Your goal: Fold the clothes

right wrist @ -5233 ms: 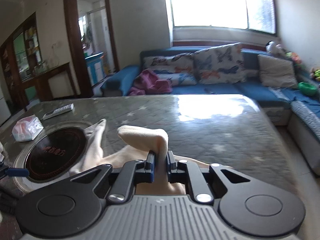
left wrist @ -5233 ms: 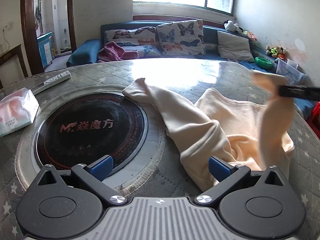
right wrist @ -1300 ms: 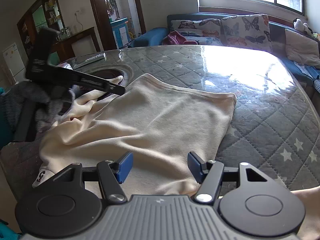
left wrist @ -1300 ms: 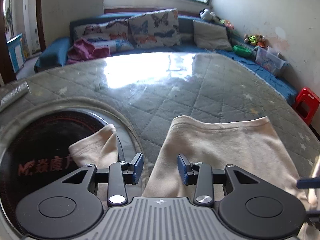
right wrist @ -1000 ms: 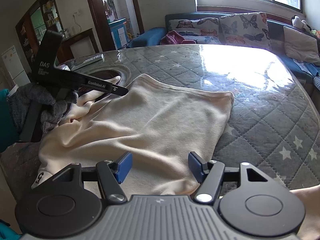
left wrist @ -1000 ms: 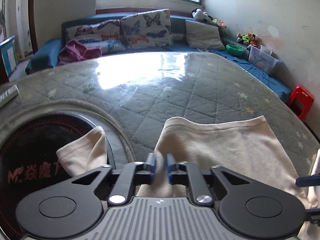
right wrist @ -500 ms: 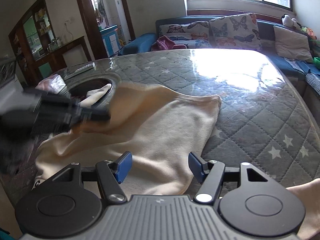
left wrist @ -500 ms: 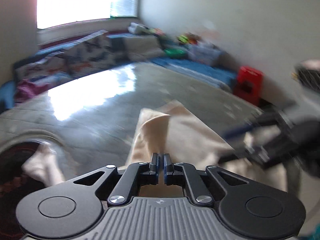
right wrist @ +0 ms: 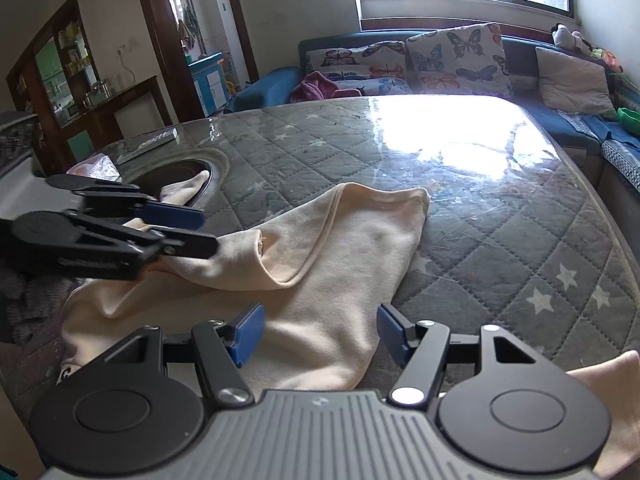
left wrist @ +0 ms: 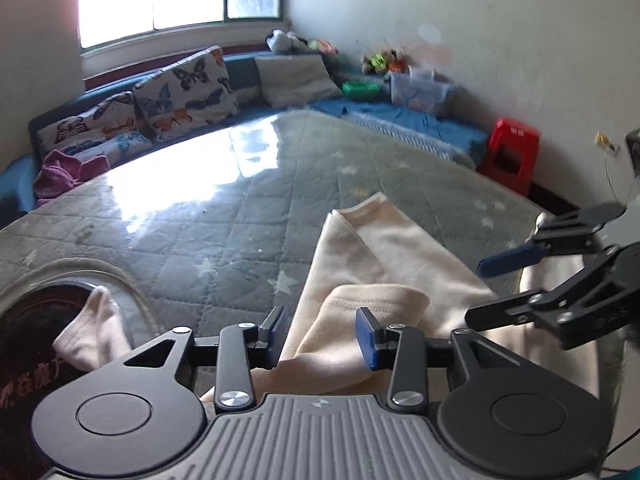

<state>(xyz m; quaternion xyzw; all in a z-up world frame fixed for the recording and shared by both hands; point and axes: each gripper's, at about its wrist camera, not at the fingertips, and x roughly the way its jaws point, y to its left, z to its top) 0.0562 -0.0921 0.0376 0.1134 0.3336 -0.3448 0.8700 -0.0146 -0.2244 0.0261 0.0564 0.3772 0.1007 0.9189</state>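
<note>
Both jaws stood apart. The left hand-held gripper was spread, with a folded-over flap of the cream knit garment lying between its blue pads, apparently unpinched. The right hand-held gripper was likewise spread, low over the garment's near hem, holding nothing.

The garment lay on the near right part of the table, one side flipped over onto the body, and one cream sleeve trailed left onto the round black inset cooktop.

Judgement: this fold looked just laid. To do it well I would press the flap flat, line its edge up with the hem beneath, then bring the stray sleeve in over the body before the next fold. The crease showed a soft bulge; smoothing it first should prevent a lopsided stack.

Surface: grey quilted star-print cover under glossy glass, strong window glare. Room: blue sofa with butterfly-print cushions, red plastic stool.
</note>
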